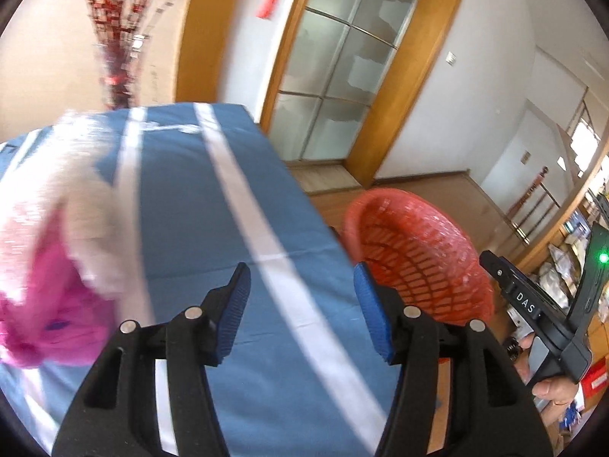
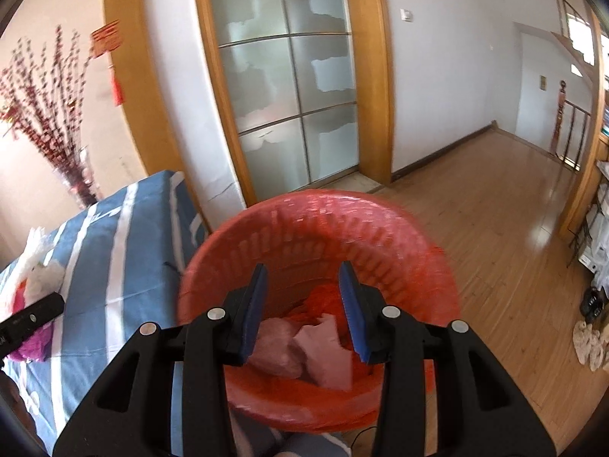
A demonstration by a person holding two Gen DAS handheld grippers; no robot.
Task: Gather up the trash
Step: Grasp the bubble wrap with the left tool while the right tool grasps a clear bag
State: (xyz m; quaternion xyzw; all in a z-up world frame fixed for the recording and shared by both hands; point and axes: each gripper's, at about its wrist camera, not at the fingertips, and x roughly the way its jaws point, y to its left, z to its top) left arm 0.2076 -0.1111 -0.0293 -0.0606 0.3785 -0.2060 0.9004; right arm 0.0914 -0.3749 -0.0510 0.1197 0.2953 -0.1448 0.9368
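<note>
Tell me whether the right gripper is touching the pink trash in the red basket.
Apart. In the right wrist view the right gripper hangs open above the red basket; the pink trash lies below its pads.

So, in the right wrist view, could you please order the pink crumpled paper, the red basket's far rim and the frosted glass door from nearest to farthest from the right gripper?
1. Pink crumpled paper, inside the basket, just beyond the right gripper.
2. Red basket's far rim, straight ahead.
3. Frosted glass door, on the back wall.

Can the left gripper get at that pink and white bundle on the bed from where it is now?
Probably yes. The left gripper is open and empty above the blue striped bedcover, and the pink and white bundle lies just to its left with nothing between them; it would need to swing left.
</note>
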